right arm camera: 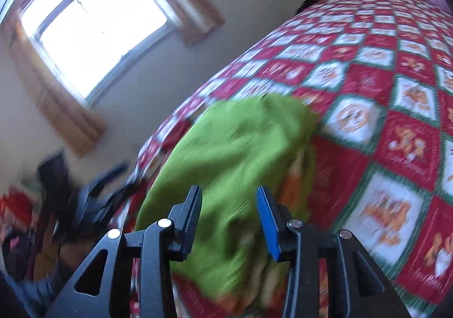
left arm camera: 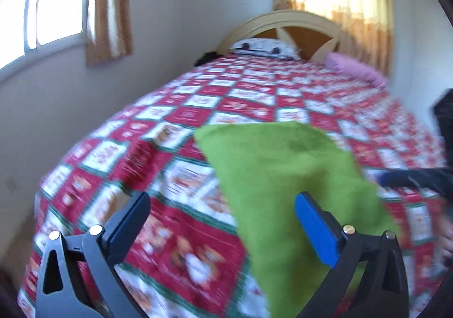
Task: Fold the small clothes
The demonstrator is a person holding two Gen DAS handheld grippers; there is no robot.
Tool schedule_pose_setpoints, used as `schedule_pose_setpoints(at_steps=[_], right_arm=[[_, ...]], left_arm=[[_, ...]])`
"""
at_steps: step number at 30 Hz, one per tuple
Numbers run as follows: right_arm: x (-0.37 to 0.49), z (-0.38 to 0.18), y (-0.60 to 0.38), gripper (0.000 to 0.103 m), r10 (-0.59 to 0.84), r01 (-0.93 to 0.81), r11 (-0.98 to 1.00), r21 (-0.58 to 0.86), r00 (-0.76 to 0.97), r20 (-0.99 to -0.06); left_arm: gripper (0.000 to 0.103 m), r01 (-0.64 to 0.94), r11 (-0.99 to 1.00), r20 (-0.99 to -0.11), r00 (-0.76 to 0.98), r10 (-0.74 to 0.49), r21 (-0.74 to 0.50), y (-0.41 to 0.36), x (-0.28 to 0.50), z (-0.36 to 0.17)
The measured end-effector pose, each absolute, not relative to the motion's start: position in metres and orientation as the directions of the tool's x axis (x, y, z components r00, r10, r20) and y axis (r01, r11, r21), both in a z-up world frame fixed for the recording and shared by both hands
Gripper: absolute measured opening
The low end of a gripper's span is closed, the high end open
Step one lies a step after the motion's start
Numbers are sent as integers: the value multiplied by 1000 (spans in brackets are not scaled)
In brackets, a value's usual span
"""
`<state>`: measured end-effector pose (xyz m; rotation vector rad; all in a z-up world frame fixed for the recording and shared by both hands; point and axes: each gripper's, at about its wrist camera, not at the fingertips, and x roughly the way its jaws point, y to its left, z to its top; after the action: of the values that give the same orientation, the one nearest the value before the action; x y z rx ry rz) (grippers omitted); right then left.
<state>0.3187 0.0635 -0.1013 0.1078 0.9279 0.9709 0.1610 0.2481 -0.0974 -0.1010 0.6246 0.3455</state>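
A small green garment (left arm camera: 286,176) lies on the red, white and green patchwork bedspread (left arm camera: 181,114). My left gripper (left arm camera: 223,221) is open above the bed, its blue right finger over the garment's near edge, holding nothing. In the right wrist view the green garment (right arm camera: 235,153) is bunched and lies under my right gripper (right arm camera: 229,213), which is open with the cloth showing between the fingers. The right gripper also shows blurred at the right edge of the left wrist view (left arm camera: 419,179). The left gripper shows blurred at the left of the right wrist view (right arm camera: 96,193). Both views are motion-blurred.
The bed runs to a wooden headboard (left arm camera: 283,23) with a white pillow (left arm camera: 263,47) and a pink pillow (left arm camera: 354,68). A wall with a curtained window (left arm camera: 42,3) runs along the bed's left side. Dark and red clutter (right arm camera: 25,219) lies beside the bed.
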Motion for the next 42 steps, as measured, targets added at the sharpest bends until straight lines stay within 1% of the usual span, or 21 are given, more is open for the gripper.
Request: schedule_pose_setpoints(at_steps=[1,2,3,4,5,6,8,13,15,17,20,21,23,24,25,27,31,36,39,42], right_arm=[[314,-105,69,42,726,-668,600,439,225,-650],[308,-111,73,42,686,-668,632,392,247,-685],[306,-115,74,37,663,-665,650,368,259,-703],[301,-120,73,13,635,-664,667,338,269,-725],[297,-124,71,2,610,-663,681,310,279,-742],[294,-129,67,0,584,-658,698,281,296,-756],[291,-139,58,0,560,-647,714,268,299,-773],[297,-160,44,0,594,-606,718,343,275,-756],[294,-160,49,0,574,-626,721,297,299,-763],[290,-160,52,0,559,-627,730,273,316,-767],[285,-150,46,0,546,-580,761,290,332,-769],[277,-141,41,2,544,-564,773,290,355,-760],[264,-128,38,23,545,-569,776,272,390,-742],[254,-117,38,46,552,-579,773,258,415,-724],[247,-109,37,60,558,-585,772,249,436,-706],[231,-92,37,62,571,-593,771,232,483,-663],[206,-69,40,62,591,-602,766,224,525,-612],[184,-50,41,62,578,-601,781,167,596,-558],[177,-45,39,62,568,-596,789,145,621,-540],[177,-46,37,62,569,-589,793,157,622,-537]], left_arm=[[103,-360,932,-607,731,313,46,251,172,-107],[103,-362,931,-628,715,306,41,256,177,-113],[103,-368,929,-642,709,293,18,260,179,-118],[103,-378,926,-649,708,279,-13,264,178,-122],[103,-384,922,-653,709,266,-42,266,176,-125],[103,-393,918,-653,710,263,-57,267,174,-129],[103,-389,920,-660,703,265,-44,260,172,-137],[103,-388,919,-655,713,249,-72,254,168,-142],[103,-380,923,-647,719,254,-61,251,170,-143],[103,-392,916,-654,716,244,-87,254,167,-141],[103,-407,908,-665,706,245,-98,251,154,-128],[103,-401,912,-658,709,252,-83,248,147,-122],[103,-376,925,-642,723,255,-57,238,132,-111],[103,-361,931,-634,732,249,-51,234,125,-107],[103,-348,936,-630,738,243,-46,229,118,-102],[103,-334,941,-622,749,229,-56,222,110,-96],[103,-300,951,-608,769,198,-71,211,104,-84],[103,-269,960,-564,807,177,-84,202,97,-67],[103,-268,960,-551,815,178,-86,200,92,-63],[103,-268,959,-548,818,175,-93,201,91,-62]])
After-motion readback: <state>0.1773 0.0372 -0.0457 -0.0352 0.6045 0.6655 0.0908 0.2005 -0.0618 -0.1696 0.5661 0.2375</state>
